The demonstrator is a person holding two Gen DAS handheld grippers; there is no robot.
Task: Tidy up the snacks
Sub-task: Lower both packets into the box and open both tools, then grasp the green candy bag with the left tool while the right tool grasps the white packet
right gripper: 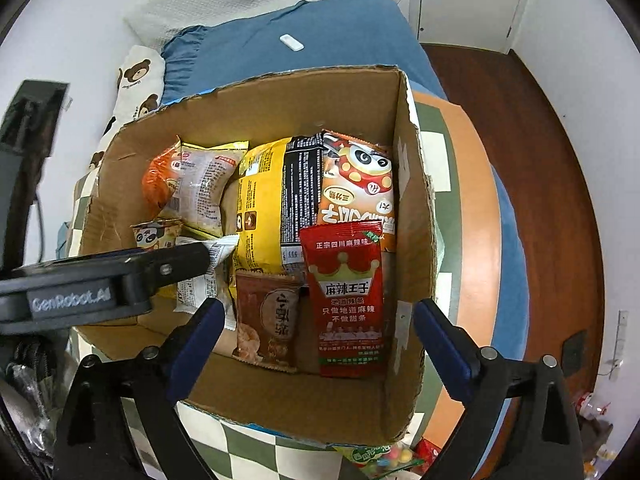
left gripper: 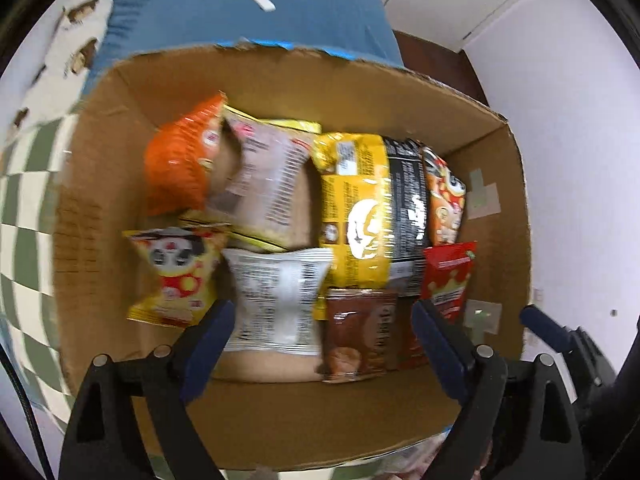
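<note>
An open cardboard box (left gripper: 280, 76) (right gripper: 412, 240) on a checkered cloth holds several snack packets. In it lie a big yellow and black bag (left gripper: 360, 208) (right gripper: 272, 196), an orange bag (left gripper: 180, 164), a red spicy strip packet (right gripper: 346, 296) (left gripper: 448, 276), a brown pastry packet (right gripper: 268, 320) (left gripper: 356, 336), a white packet (left gripper: 276, 300) and a small yellow panda packet (left gripper: 176, 276). My left gripper (left gripper: 324, 340) hovers open and empty above the box's near half; its finger also shows in the right wrist view (right gripper: 180, 260). My right gripper (right gripper: 320, 340) is open and empty over the near right side.
The box stands on a bed with a blue sheet (right gripper: 320, 24) and a white remote (right gripper: 291, 43) behind it. A bear-print pillow (right gripper: 136, 84) lies at the left. Dark wood floor (right gripper: 540, 128) is at the right. Loose candy wrappers (right gripper: 380, 456) lie below the box.
</note>
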